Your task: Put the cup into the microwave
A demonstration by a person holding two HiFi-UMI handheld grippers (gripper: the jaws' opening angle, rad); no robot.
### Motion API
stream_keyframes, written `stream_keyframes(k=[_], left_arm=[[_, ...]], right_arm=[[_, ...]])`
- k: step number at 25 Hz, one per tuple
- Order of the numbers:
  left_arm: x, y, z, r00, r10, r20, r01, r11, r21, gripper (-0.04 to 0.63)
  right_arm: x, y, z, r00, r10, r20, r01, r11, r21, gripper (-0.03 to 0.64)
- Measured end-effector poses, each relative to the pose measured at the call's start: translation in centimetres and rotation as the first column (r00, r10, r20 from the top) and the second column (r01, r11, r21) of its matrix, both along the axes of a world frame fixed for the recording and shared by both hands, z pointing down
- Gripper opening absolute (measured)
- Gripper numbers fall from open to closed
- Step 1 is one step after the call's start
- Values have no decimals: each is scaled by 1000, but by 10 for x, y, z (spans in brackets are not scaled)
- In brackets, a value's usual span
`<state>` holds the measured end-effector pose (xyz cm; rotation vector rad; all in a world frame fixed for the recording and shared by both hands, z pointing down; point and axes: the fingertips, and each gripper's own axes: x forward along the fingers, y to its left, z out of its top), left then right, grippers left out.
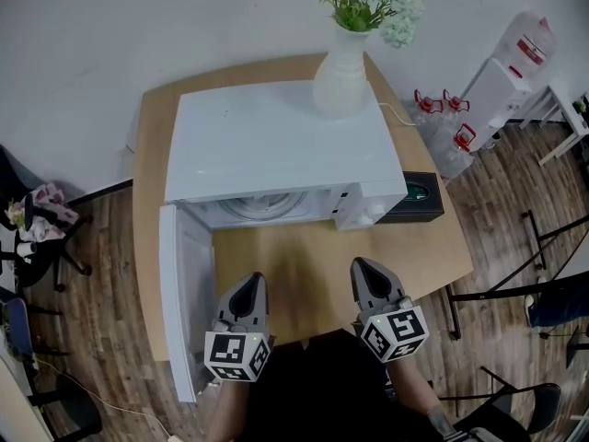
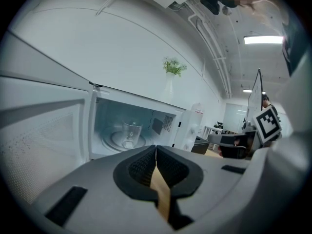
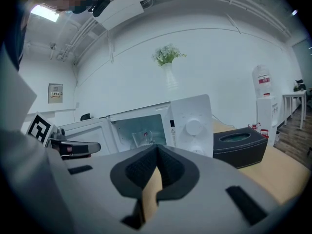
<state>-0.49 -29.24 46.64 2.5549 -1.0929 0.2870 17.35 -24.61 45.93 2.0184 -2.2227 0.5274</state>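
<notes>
A clear glass cup (image 2: 130, 133) stands upright on the turntable inside the white microwave (image 1: 276, 145), also seen through the opening as the cup (image 3: 141, 138). The microwave door (image 1: 184, 293) hangs wide open to the left. My left gripper (image 1: 247, 291) is shut and holds nothing, hovering over the wooden table in front of the door. My right gripper (image 1: 365, 271) is shut and holds nothing too, to the right, in front of the control panel (image 3: 192, 126). In their own views the left gripper (image 2: 156, 149) and right gripper (image 3: 157, 149) show their tips touching.
A white vase with flowers (image 1: 343, 72) stands on top of the microwave. A black tissue box (image 1: 414, 198) sits at the microwave's right side. The wooden table (image 1: 313, 265) ends close to my body. Chairs and a water dispenser (image 1: 506, 76) stand around the room.
</notes>
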Motion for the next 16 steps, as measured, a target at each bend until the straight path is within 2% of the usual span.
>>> stream_keyframes(k=[16], left_arm=[[-3, 5, 4, 1000, -7, 3, 7, 1000, -10, 5]], right_arm=[[-12, 0, 3, 999, -20, 28, 20, 1000, 3, -8]])
